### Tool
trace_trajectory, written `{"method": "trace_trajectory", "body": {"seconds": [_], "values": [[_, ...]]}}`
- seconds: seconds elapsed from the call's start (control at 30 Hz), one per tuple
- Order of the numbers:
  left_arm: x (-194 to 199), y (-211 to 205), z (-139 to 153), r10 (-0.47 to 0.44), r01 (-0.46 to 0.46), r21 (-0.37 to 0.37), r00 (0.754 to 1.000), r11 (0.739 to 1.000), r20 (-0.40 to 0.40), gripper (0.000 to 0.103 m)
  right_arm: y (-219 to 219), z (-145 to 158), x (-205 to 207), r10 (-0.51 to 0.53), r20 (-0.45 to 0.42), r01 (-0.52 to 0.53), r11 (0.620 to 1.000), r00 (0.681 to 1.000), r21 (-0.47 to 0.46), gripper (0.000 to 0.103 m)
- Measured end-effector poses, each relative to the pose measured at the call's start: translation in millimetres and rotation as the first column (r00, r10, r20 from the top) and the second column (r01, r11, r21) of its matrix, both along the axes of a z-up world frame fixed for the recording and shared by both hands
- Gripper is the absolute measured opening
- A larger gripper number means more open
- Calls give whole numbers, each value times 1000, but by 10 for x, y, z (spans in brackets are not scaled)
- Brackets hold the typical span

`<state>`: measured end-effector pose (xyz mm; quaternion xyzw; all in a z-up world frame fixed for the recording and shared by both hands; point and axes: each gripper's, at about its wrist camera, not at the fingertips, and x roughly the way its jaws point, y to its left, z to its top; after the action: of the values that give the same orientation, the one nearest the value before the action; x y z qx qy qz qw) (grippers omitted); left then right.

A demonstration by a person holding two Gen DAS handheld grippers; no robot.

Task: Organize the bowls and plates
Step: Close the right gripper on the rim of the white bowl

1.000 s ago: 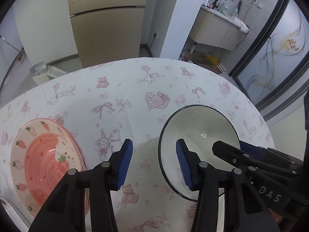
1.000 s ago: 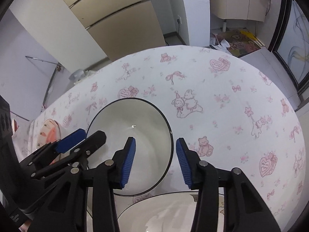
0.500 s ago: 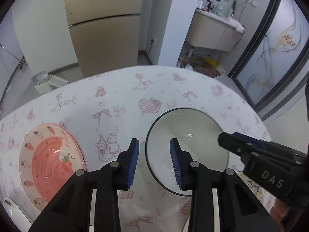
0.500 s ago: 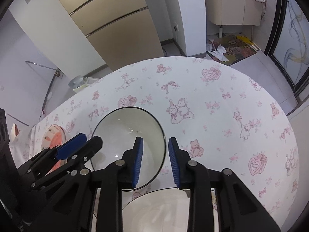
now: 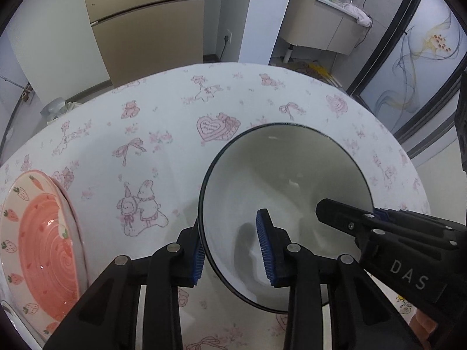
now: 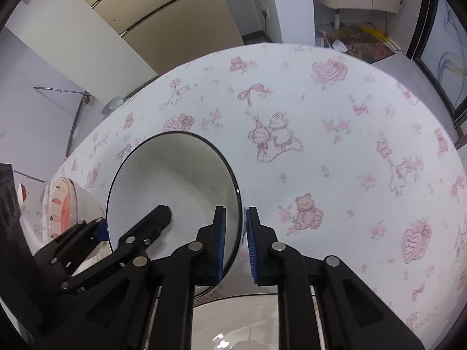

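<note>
A white bowl with a thin black rim (image 5: pixel 292 180) sits on the patterned tablecloth; it also shows in the right wrist view (image 6: pixel 175 180). My left gripper (image 5: pixel 232 246) straddles the bowl's near left rim, one blue pad outside and one inside, with a wide gap between the pads. My right gripper (image 6: pixel 235 240) straddles the bowl's right rim, its pads close on either side of the wall. A pink strawberry plate (image 5: pixel 38 239) lies at the left, and shows in the right wrist view (image 6: pixel 59 201).
A second white dish (image 6: pixel 242 323) lies under my right gripper at the near table edge. The round table's cloth (image 5: pixel 163 128) runs to its far edge, with a cabinet and washbasin beyond.
Both grippers moved forward and down onto the bowl's rim. The right gripper's jaws narrowed around the wall; the left gripper came from beside the bowl to straddling its rim.
</note>
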<state>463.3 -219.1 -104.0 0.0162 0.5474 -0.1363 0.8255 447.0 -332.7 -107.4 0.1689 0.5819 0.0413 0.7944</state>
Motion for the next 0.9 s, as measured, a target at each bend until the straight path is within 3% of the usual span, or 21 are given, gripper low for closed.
{"method": "trace_trajectory", "body": {"seconds": [0.13,0.4,0.8,0.9], "values": [[32,7,-61,15,-15,-4,1000,1000,-14,27,-20,-28,-16,-5,-2,5,1000,1000,21,14],[96,149,-91,41,-49,-104,996,993,-74,22,-29,-41,7,1,1,-1,999,1000,34,14],[39,146,112,66,-66,-74,998,995,-12,15,-42,-49,8,-4,-12,5,996,1000,90,12],[-18,193,243,73,-72,-89,997,993,6,15,19,84,-39,4,16,-5,998,1000,55,12]]}}
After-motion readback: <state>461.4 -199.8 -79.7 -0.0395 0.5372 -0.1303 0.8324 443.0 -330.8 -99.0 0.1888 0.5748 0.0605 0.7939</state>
